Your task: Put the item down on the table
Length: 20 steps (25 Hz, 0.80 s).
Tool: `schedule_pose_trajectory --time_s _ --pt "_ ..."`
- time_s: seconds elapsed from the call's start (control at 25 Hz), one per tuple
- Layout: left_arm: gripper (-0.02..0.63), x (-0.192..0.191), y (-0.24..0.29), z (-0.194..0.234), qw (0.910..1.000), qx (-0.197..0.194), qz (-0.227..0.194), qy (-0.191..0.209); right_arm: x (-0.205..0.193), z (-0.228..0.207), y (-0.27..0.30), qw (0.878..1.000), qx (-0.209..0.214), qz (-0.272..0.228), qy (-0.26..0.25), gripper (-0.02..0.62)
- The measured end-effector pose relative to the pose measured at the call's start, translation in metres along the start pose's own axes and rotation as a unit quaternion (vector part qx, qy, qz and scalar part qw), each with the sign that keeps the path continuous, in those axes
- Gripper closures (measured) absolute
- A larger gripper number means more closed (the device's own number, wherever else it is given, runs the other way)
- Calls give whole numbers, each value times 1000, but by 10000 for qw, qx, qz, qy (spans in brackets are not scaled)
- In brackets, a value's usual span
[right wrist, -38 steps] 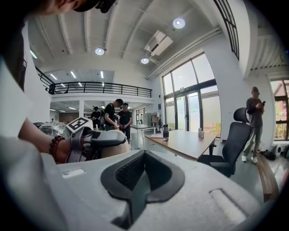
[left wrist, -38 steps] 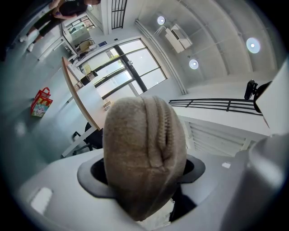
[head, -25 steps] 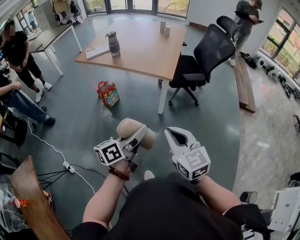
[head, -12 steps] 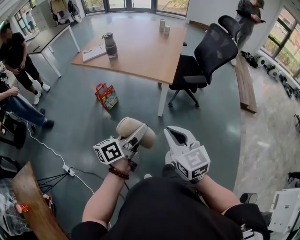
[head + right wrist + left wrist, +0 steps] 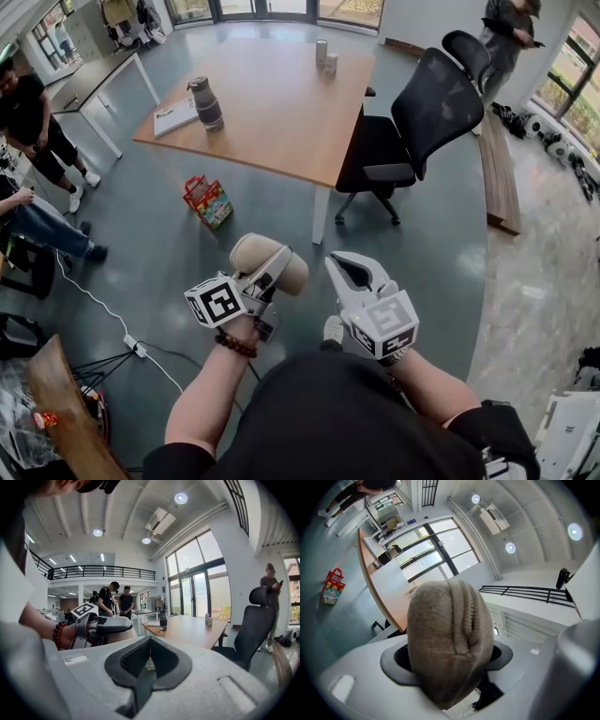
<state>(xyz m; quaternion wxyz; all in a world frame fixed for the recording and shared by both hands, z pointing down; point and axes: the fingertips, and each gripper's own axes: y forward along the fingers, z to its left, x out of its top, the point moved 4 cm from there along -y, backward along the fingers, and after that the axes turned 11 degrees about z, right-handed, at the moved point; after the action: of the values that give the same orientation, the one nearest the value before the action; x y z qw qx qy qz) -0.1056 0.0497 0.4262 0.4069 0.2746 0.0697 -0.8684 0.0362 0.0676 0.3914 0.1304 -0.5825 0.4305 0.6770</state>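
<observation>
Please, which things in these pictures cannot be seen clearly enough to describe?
- The beige fabric item: the part between the jaws is covered by the left gripper, in both the head view and the left gripper view.
- The two small containers on the table: too small in the head view to identify.
- The bag on the floor: its print is too small in the head view.

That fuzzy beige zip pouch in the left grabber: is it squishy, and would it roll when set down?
The fuzzy beige zipped fabric pouch is probably soft and light: it bulges out past the jaws holding it. Its plump rounded shape might roll slightly on the wooden table, though the nubby cloth should resist sliding.
</observation>
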Motion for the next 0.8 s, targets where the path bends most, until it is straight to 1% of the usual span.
schedule_pose_trajectory --time_s 0.2,0.36,0.52,0.8 --pt "244 12 45 2 9999 79 -70 -74 6 -47 8 9999 159 7 -34 601" --pt "244 23 74 3 9997 146 -194 -102 12 -77 12 9995 303 1 -95 600" --pt "244 31 92 5 9993 161 -309 -142 16 -96 18 9990 417 -1 -170 596" --pt "244 46 124 17 9988 139 -366 -301 23 -124 33 9981 573 28 -210 578"
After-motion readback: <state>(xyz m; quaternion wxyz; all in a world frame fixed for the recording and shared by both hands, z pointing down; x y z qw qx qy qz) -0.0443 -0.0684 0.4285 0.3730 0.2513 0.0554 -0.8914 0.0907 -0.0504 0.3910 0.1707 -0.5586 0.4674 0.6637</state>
